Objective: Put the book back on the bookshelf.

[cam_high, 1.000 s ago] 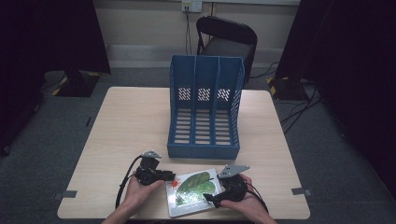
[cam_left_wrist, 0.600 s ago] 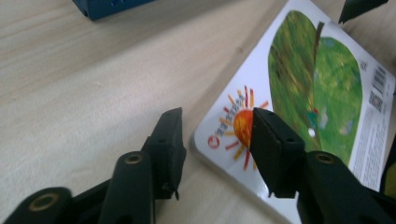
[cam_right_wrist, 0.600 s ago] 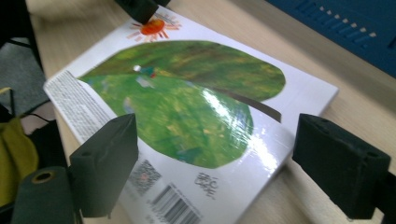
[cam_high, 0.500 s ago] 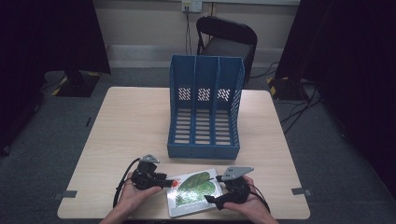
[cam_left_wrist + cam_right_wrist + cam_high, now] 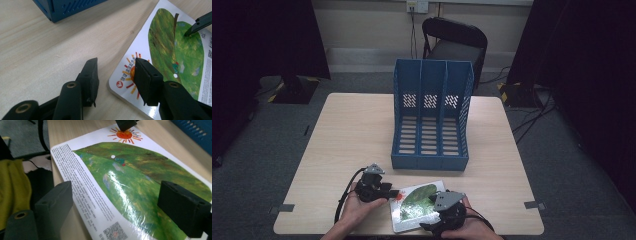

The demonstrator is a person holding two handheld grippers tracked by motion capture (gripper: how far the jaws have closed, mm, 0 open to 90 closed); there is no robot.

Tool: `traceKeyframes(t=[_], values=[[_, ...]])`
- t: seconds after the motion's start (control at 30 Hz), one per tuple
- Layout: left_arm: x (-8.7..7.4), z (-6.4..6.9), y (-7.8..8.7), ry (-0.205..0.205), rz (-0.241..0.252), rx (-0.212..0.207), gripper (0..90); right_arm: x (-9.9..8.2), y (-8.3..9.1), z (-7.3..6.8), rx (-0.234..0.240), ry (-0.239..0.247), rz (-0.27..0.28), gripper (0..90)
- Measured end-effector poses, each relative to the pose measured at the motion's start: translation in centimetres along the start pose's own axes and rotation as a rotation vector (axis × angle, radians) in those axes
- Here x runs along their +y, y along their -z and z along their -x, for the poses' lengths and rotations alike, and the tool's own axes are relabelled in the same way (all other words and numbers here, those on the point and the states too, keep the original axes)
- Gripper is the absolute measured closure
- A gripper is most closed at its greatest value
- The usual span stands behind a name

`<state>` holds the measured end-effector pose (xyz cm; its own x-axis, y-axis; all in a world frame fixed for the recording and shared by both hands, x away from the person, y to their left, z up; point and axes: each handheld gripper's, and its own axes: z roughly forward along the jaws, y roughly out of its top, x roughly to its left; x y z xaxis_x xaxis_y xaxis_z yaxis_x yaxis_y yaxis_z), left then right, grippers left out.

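Picture book [image 5: 418,205] lying flat at the table's [image 5: 347,135] near edge, in front of the blue file rack [image 5: 432,115]; left gripper [image 5: 116,75] being held with jaws parted astride the book's corner; right gripper [image 5: 117,202] being held gaping over its near edge

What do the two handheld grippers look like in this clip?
Both are black. The left gripper has chunky rectangular jaw pads with small holes, brass-coloured rivets on its arms and a black cable looping behind it. The right gripper has similar blocky pads and a grey three-cornered plate on top.
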<state>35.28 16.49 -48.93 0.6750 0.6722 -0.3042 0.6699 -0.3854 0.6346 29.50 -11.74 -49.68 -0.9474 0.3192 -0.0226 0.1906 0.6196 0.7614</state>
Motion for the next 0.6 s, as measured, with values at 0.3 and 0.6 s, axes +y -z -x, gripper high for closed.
traceKeyframes(t=[0.3, 0.6], values=[[0.1, -0.6, 1.7, 0.078, 0.040, 0.002, 43.6, 0.5, -0.7, 0.0, -0.047, -0.027, -0.004, 9.9], [-0.5, -0.9, 1.6, 0.107, 0.013, -0.008, 41.2, 1.1, 0.1, 2.0, -0.058, -0.229, 0.022, 14.5]])
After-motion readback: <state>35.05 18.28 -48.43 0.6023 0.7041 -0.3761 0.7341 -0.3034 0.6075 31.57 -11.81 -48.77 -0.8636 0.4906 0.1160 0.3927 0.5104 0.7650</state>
